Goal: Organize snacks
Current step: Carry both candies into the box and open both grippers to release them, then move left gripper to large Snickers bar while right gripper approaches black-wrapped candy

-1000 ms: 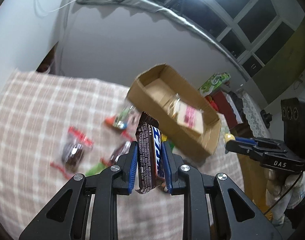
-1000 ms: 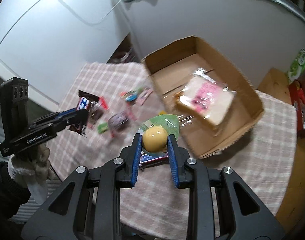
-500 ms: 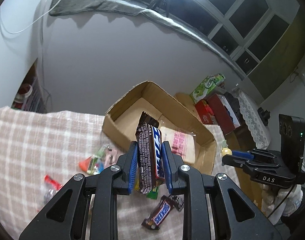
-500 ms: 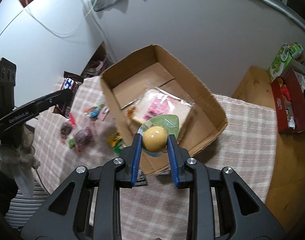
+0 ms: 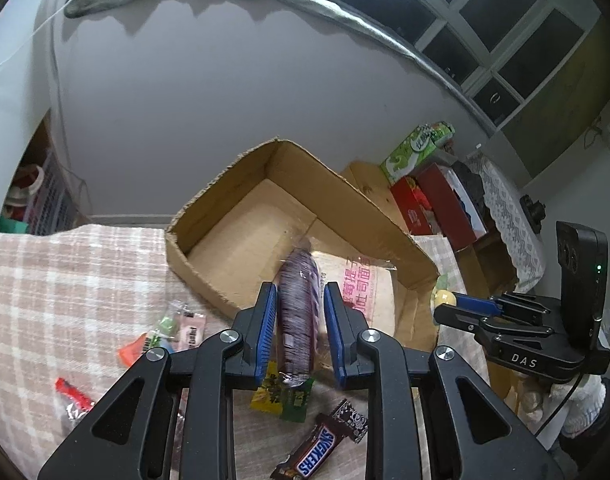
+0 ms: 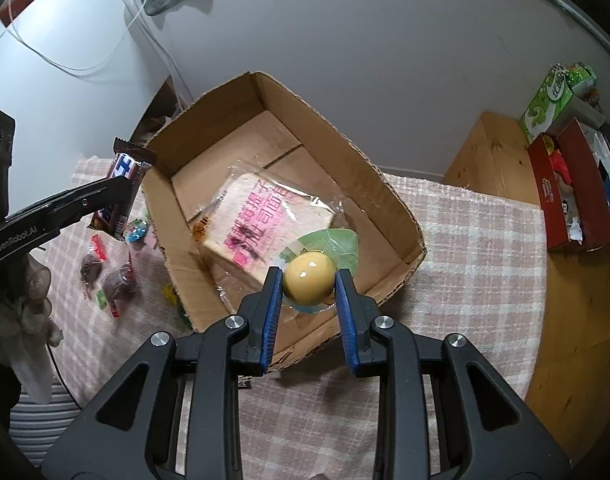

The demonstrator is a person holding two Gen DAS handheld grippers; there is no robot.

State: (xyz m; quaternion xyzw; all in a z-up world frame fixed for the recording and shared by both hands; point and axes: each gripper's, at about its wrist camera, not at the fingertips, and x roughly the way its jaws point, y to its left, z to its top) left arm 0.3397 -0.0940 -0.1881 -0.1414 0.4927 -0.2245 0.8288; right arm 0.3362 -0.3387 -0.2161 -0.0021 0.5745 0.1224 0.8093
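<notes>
Fingers (image 5: pixel 265 328) of left gripper (image 5: pixel 301 334) opening round blurred choc bar (image 5: pixel 297 320), light, slippery; right gripper (image 6: pixel 309 304) pinching yellow ball snack (image 6: pixel 308 282) over box (image 6: pixel 385 200) near corner.

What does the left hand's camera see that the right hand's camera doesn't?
Only the left wrist view shows the Snickers bar lying on the cloth, and a lace cloth. Only the right wrist view shows striped fabric. Both show the cardboard box, the bread packet, the right gripper pinching a yellow ball snack, and the left gripper, jaws opening around a chocolate bar.
</notes>
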